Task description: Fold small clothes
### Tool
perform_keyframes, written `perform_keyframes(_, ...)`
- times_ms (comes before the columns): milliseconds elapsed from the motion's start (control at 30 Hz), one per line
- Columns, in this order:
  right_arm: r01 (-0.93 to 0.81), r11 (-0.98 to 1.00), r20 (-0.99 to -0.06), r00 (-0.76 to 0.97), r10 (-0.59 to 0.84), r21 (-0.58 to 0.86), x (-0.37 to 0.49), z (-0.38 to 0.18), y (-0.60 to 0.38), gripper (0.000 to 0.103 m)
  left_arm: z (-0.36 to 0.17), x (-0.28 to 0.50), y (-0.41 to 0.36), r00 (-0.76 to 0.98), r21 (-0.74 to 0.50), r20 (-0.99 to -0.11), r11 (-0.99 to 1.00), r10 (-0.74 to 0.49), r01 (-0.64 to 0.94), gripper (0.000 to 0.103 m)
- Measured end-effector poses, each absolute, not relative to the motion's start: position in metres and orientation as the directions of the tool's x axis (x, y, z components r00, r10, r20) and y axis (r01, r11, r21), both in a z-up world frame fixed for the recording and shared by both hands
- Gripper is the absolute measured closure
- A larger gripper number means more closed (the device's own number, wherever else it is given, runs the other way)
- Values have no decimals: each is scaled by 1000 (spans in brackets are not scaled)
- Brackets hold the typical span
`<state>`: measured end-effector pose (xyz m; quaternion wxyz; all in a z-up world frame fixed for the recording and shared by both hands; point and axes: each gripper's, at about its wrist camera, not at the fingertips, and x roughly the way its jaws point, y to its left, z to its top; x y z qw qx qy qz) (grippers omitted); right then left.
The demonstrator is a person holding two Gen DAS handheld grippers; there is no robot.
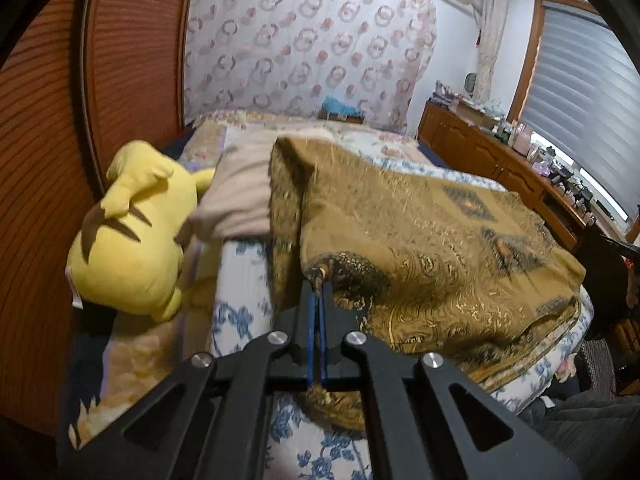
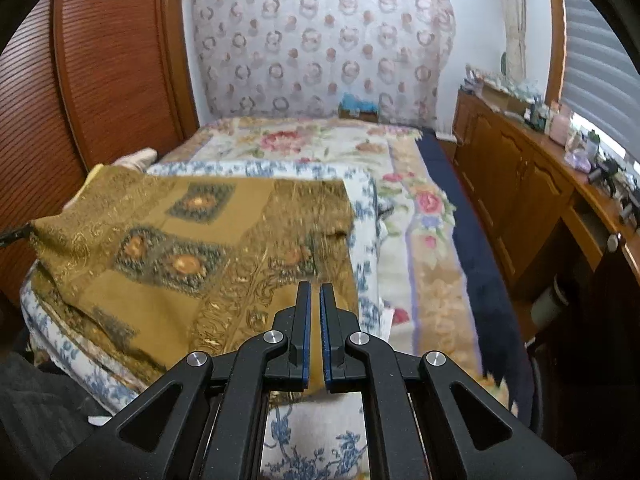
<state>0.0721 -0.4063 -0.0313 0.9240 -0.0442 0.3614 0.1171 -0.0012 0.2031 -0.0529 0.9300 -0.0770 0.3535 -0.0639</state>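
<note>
The gold patterned cloth (image 1: 432, 240) is thin, limp and light. Left gripper (image 1: 319, 280) and right gripper (image 2: 315, 286) each pinch a near corner; hold at hems.

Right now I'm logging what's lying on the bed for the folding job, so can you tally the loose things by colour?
Golden-brown: 1, the patterned cloth, pinched by the left gripper and the right gripper
Yellow: 1, the plush toy
Beige: 1, the folded garment
Total: 3
</note>
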Motion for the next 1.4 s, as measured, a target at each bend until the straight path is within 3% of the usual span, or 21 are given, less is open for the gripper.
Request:
perform_keyframes(333,-330,944,-688,684,244,8,90,-51,-358,100,-59,-1,197,732,-166,-663,984,-156,60,103)
perform_keyframes(433,-370,929,-704,658,269,9,97,-63,-336,89,-57,0,196,731,-165,-663,984,-163,69,103)
perform_keyframes(667,-429,903,-748,604,275,-14,110,-97,-294,77,-46,-5,192,738,-145,-658,987,-151,73,99)
perform_keyframes(900,-448,894,-757,588,284,-12,117,-113,-273,76,-37,-5,187,744,-100,-658,993,-114,63,94)
perform_keyframes(1400,-461,887,-768,574,285,-15,120,-128,-266,73,-104,26,185,614,-51,-787,998,-59,31,91)
